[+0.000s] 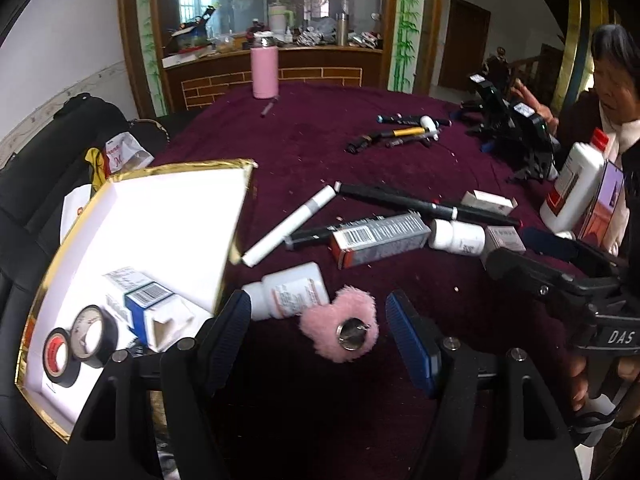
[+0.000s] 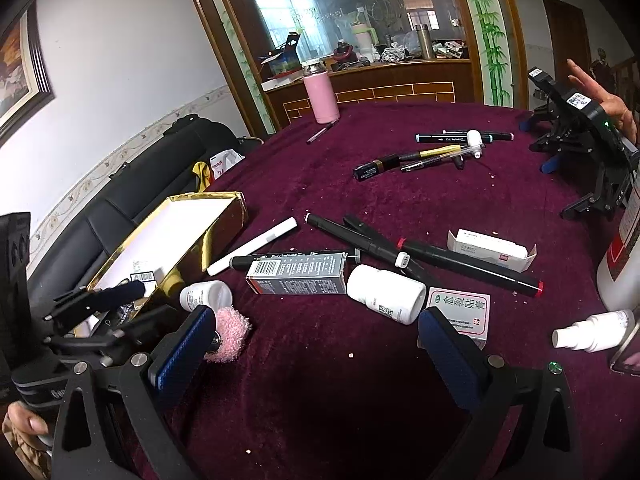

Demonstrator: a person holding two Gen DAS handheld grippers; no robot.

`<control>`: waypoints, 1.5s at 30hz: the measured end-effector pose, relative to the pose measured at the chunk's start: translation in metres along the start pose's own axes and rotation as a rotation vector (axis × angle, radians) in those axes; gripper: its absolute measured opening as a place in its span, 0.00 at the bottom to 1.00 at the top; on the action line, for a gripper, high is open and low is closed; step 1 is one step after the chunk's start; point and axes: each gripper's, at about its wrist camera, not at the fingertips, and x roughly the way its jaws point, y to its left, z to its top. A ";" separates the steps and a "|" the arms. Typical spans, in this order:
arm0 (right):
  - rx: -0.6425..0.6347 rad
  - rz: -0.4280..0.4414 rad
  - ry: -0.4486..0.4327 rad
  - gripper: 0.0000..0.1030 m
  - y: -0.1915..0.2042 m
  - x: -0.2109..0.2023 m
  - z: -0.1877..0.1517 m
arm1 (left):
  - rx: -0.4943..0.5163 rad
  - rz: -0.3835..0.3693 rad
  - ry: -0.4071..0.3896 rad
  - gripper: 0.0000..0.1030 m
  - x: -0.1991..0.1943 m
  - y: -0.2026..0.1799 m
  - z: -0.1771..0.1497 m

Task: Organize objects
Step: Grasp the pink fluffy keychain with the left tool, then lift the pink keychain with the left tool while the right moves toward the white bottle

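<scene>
My left gripper (image 1: pixel 318 322) hung over the purple tablecloth (image 1: pixel 320 152) with its jaws apart and nothing between the pads. A pink fluffy puff (image 1: pixel 340 326) with a small round metal piece on it lay on the cloth in the gap, touching neither finger. Just beyond my left finger lay a white pill bottle (image 1: pixel 290 290) on its side, close to the corner of the gold-edged box (image 1: pixel 132 216). Inside that box sat two rolls of tape (image 1: pixel 78 344) and a small blue-and-white carton (image 1: pixel 150 304).

My right gripper (image 2: pixel 316 334) was also spread wide and empty, hovering above bare cloth. A second white bottle (image 2: pixel 386 294) and a grey carton (image 2: pixel 298 272) lay just ahead of it, among black markers (image 2: pixel 468 264) and a white marker (image 2: pixel 256 246). A pink flask (image 2: pixel 320 96) stood upright at the table's far edge.
</scene>
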 end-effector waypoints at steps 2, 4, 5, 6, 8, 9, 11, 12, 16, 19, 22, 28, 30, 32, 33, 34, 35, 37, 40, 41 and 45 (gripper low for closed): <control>0.005 -0.004 0.001 1.00 -0.002 0.000 -0.001 | 0.005 -0.002 0.007 0.67 0.003 -0.004 -0.002; 0.011 -0.007 0.004 1.00 -0.004 0.000 -0.001 | 0.007 -0.004 0.015 0.67 0.006 -0.006 -0.003; 0.013 -0.008 0.004 1.00 -0.004 -0.001 -0.001 | 0.009 -0.007 0.019 0.67 0.007 -0.008 -0.004; 0.013 -0.010 0.003 1.00 -0.005 -0.001 -0.002 | 0.010 -0.009 0.024 0.67 0.009 -0.009 -0.005; 0.015 -0.014 0.003 1.00 -0.006 -0.002 -0.002 | 0.011 -0.010 0.034 0.67 0.013 -0.011 -0.006; 0.017 -0.014 0.002 1.00 -0.007 -0.002 -0.002 | 0.012 -0.011 0.044 0.67 0.016 -0.013 -0.007; 0.019 -0.017 0.002 1.00 -0.008 -0.003 -0.003 | 0.012 -0.007 0.055 0.67 0.022 -0.014 -0.009; 0.020 -0.019 0.003 1.00 -0.009 -0.003 -0.003 | 0.015 -0.001 0.067 0.67 0.027 -0.015 -0.010; 0.027 -0.024 0.004 1.00 -0.012 -0.005 -0.005 | 0.012 0.014 0.094 0.67 0.040 -0.017 -0.013; 0.022 -0.038 0.003 1.00 -0.014 -0.006 -0.006 | -0.008 0.011 0.113 0.67 0.047 -0.012 -0.016; 0.025 -0.036 -0.001 1.00 -0.014 -0.007 -0.008 | -0.026 0.007 0.119 0.67 0.049 -0.008 -0.020; 0.026 -0.034 0.007 1.00 -0.014 -0.004 -0.009 | -0.020 0.022 0.148 0.67 0.062 -0.010 -0.017; 0.026 -0.032 0.008 1.00 -0.014 -0.004 -0.009 | -0.021 0.026 0.161 0.67 0.067 -0.011 -0.013; 0.025 -0.031 0.008 1.00 -0.014 -0.004 -0.008 | -0.026 0.031 0.169 0.67 0.070 -0.011 -0.011; 0.024 -0.030 0.009 1.00 -0.014 -0.004 -0.009 | -0.026 0.029 0.173 0.67 0.071 -0.011 -0.011; 0.024 -0.031 0.010 1.00 -0.014 -0.003 -0.009 | -0.024 0.029 0.176 0.67 0.072 -0.012 -0.012; 0.024 -0.032 0.013 1.00 -0.015 -0.003 -0.009 | -0.018 0.029 0.180 0.66 0.072 -0.013 -0.012; 0.027 -0.033 0.017 1.00 -0.016 -0.001 -0.009 | -0.001 0.025 0.174 0.58 0.071 -0.016 -0.013; 0.032 -0.036 0.017 1.00 -0.016 -0.001 -0.009 | 0.022 0.026 0.165 0.52 0.070 -0.019 -0.014; 0.031 -0.036 0.015 1.00 -0.016 -0.001 -0.010 | 0.024 0.030 0.162 0.49 0.069 -0.019 -0.014; 0.031 -0.041 0.019 1.00 -0.016 -0.001 -0.010 | 0.001 0.022 0.148 0.42 0.066 -0.013 -0.014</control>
